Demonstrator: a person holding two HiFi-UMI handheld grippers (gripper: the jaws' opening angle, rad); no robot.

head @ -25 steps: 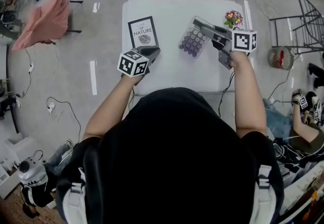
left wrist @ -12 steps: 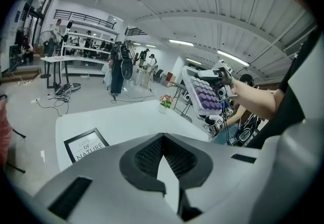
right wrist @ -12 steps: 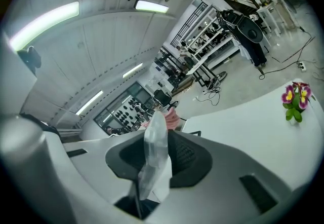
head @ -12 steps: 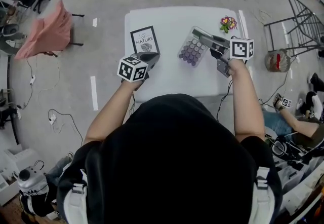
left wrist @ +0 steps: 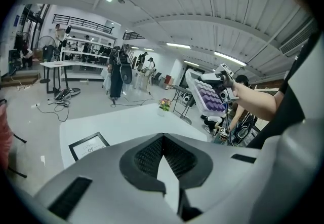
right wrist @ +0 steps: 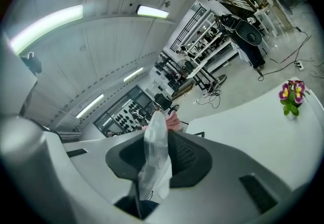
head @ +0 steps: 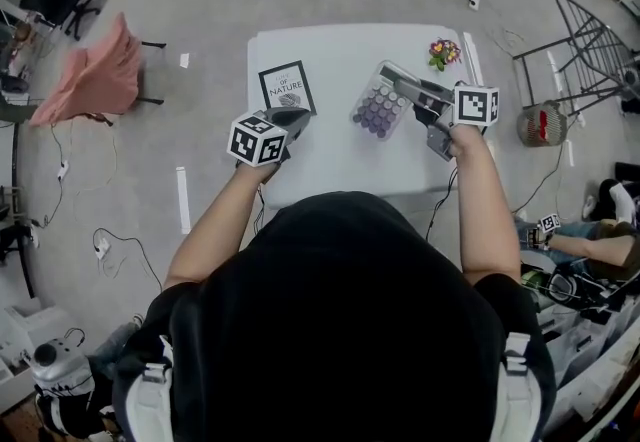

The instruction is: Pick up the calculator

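Note:
The calculator (head: 380,105), white with purple keys, hangs tilted above the white table (head: 340,55). My right gripper (head: 408,90) is shut on its right edge. In the right gripper view its thin pale edge (right wrist: 156,152) stands between the pads of that gripper (right wrist: 157,132). The left gripper view shows the calculator (left wrist: 210,97) in the air at the right. My left gripper (head: 303,114) is shut on nothing and hovers over the table's near left part, just in front of a framed print (head: 287,88). Its pads meet at their tips (left wrist: 163,137).
A small pot of flowers (head: 443,52) stands at the table's far right corner. A chair draped in pink cloth (head: 95,70) is on the floor to the left and a wire rack (head: 580,40) to the right. A person (head: 590,250) sits on the floor at the right.
The head view has shifted, so the table sits a little lower in the picture. Both grippers keep their places over the table, and the right one still holds the calculator.

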